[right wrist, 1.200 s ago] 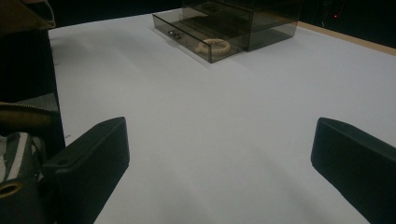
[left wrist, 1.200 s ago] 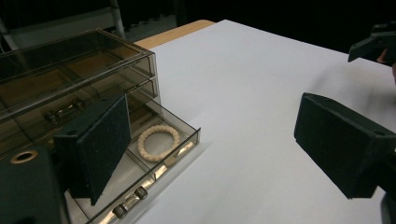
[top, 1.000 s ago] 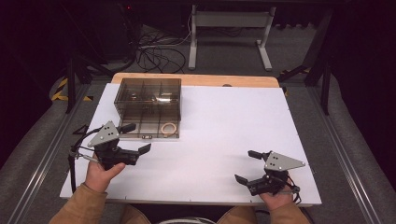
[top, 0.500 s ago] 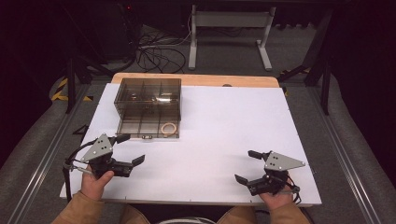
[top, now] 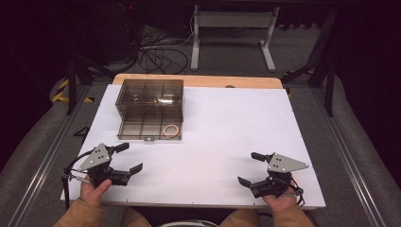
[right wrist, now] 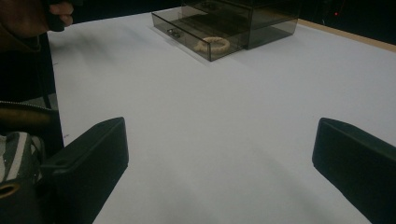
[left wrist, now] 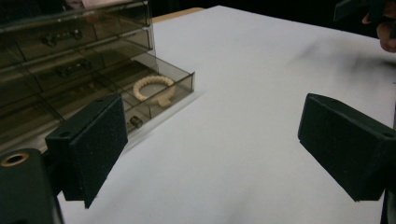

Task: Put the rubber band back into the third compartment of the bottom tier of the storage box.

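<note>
- Two grippers, high view: left gripper (top: 128, 158) and right gripper (top: 249, 168) near table (top: 227, 123) edge, jaws apart, holding nothing.
- Left gripper view: bracelet (left wrist: 153, 87) (cream) in open drawer (left wrist: 180, 86) of organiser box (left wrist: 70, 51).
- Right gripper view: same drawer far left.

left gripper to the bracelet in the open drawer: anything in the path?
Nothing visible blocks it. Bare white table lies between the left gripper, jaws open, and the pulled-out drawer holding the bracelet. Only the drawer's low clear front wall stands before it; the drawer is open on top.
</note>
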